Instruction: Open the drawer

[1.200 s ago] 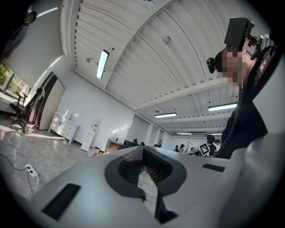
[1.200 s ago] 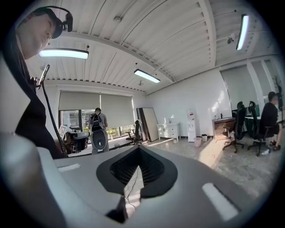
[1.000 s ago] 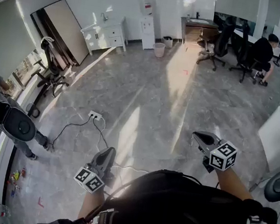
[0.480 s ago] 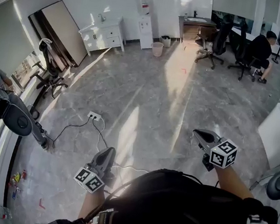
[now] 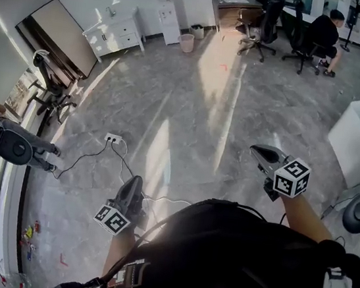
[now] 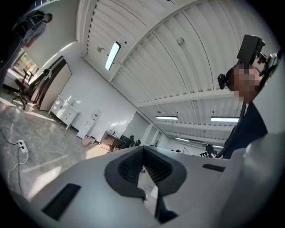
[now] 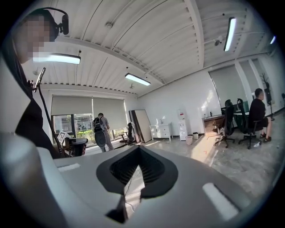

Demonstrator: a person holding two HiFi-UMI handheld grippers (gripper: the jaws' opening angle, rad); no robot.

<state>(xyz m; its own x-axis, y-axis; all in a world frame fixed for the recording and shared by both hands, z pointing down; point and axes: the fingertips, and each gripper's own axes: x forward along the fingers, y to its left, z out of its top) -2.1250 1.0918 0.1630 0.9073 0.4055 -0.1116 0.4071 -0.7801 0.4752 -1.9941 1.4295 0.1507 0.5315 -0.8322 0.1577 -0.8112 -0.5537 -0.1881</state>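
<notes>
the white drawer chest (image 5: 119,33) stands far off at the back edge of the floor, against the wall. the left gripper (image 5: 134,183) and the right gripper (image 5: 256,151) are both pressed together and hold nothing. a drawer is likely hard, light and slides straight out. grab its front handle, which is too small to see from here.
</notes>
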